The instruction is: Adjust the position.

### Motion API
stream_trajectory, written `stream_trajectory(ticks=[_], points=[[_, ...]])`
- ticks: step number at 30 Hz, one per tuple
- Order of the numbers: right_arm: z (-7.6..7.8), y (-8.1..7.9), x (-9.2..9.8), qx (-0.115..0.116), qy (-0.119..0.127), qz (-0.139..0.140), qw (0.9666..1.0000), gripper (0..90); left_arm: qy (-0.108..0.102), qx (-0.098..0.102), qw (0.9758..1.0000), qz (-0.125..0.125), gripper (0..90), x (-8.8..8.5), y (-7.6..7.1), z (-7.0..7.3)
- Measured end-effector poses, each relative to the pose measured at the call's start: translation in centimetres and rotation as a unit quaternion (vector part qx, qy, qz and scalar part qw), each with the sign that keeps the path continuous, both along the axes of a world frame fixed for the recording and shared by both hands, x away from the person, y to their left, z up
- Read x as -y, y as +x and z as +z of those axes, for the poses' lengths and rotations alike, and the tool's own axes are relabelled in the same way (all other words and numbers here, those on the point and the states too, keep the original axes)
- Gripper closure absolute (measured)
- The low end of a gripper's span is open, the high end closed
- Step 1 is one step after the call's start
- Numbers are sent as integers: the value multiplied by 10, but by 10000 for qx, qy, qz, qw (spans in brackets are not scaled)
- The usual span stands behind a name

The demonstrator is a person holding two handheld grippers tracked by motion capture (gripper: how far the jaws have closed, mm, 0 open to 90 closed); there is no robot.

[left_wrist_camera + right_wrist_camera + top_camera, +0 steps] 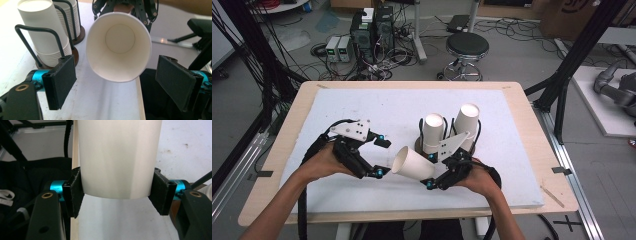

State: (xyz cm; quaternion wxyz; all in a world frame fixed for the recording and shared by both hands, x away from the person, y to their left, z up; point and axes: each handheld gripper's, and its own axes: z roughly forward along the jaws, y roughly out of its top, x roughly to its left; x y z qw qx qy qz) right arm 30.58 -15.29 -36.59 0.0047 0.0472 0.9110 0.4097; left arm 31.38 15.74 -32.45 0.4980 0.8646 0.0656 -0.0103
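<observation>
My right gripper [431,171] is shut on the base end of a white paper cup [412,164], which lies on its side above the board with its mouth facing left. The right gripper view has the cup [117,157] clamped between both pads [75,192]. My left gripper [381,157] is open just left of the cup's mouth. In the left gripper view I look straight into the empty cup [118,46], with the open jaws on either side below it and apart from it. The right gripper [125,7] shows behind the cup.
Two stacks of upside-down paper cups [433,132] [467,122] stand in black wire holders on brown bases [75,53], just behind the held cup. The white board [362,110] covers the wooden table. A stool [467,50] and computer boxes [372,32] are on the floor beyond.
</observation>
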Motion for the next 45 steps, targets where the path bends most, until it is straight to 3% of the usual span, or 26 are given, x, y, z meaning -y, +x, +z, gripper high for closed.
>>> stream_trajectory(ticks=[5, 9, 12, 15, 16, 22, 25, 27, 33, 37, 40, 45], points=[[-6, -2, 2, -59, 285, -73, 9996, 367, -152, 25, 9998, 108, 170, -7, -2, -8], [-13, -4, 4, -58, 637, -168, 9978, 367, -382, -18, 9990, 212, 170, -10, -4, -15], [-16, -5, 5, -47, 750, -208, 9970, 367, -563, -33, 9981, 242, 171, -13, -7, -22], [-19, -6, 6, -47, 854, -235, 9961, 367, -792, -56, 9964, 302, 171, -14, -9, -30], [-21, -7, 6, -68, 999, -232, 9947, 367, -868, -45, 9957, 322, 171, -15, -10, -32], [-25, -12, 6, -47, 1353, -285, 9904, 367, -1362, -102, 9897, 423, 171, -17, -13, -45], [-27, -13, 6, -25, 1460, -250, 9890, 367, -1443, -104, 9885, 432, 171, -17, -15, -49], [-30, -16, 6, -26, 1679, -270, 9854, 367, -1534, -126, 9872, 415, 171, -17, -16, -53], [-35, -19, 5, -53, 1813, -283, 9830, 367, -1671, -149, 9852, 358, 171, -14, -20, -58], [-39, -20, 6, -130, 2042, -312, 9783, 367, -1770, -157, 9836, 306, 171, -11, -22, -60], [-40, -20, 6, -143, 2084, -295, 9775, 367, -1755, -159, 9840, 249, 171, -8, -22, -62], [-42, -20, 4, -180, 2107, -276, 9770, 367, -1867, -158, 9821, 192, 176, -3, -24, -62]])
